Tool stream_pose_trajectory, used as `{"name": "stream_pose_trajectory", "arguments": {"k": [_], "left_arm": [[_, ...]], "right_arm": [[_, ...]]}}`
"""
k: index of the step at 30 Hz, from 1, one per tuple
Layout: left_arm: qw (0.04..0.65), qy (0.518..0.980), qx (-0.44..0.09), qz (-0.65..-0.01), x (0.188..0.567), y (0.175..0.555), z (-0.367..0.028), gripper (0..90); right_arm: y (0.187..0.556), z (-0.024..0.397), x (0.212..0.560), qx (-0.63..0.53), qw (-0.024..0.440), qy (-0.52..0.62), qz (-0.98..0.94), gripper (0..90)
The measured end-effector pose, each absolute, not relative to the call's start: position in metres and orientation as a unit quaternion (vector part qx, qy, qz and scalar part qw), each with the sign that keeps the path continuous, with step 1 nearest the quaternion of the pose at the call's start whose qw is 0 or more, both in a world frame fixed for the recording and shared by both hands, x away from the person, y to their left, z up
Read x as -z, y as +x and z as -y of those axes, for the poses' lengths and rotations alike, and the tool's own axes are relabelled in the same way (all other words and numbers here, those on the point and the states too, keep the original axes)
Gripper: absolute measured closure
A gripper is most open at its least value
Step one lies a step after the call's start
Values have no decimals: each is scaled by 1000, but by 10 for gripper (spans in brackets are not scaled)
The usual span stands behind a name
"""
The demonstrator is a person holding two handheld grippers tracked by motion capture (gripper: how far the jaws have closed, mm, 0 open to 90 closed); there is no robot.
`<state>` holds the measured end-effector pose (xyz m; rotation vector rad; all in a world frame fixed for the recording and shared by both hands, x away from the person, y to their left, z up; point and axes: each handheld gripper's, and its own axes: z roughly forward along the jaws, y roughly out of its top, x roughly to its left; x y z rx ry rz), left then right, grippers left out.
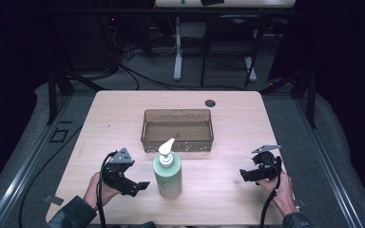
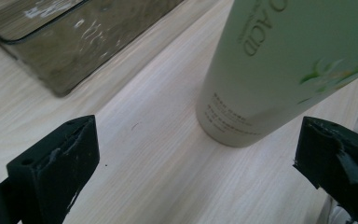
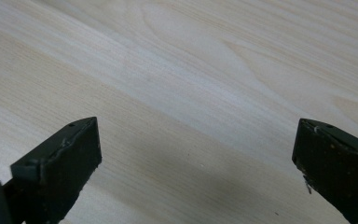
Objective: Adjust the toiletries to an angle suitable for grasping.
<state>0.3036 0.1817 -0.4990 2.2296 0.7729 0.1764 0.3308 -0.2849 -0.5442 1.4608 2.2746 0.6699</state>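
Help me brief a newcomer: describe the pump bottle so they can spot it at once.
On the light wooden table, look just in front of the clear brownish plastic bin at its middle. The pump bottle stands upright there between the left gripper and right gripper. It is pale green with a white pump head, the one tall thing.

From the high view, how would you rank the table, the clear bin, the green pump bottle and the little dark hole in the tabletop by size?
1. Table, by far the largest.
2. Clear bin.
3. Green pump bottle; it stands nearer the camera, yet looks smaller than the bin.
4. Dark hole, smallest.
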Motion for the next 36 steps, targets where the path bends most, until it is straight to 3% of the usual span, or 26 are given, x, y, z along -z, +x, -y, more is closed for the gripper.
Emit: {"name": "stream_pose_trajectory", "arguments": {"k": [36], "left_arm": [[427,864,-81,-254,485,289,-124,0]], "right_arm": [[335,287,545,-232,162,517,-808,29]]}}
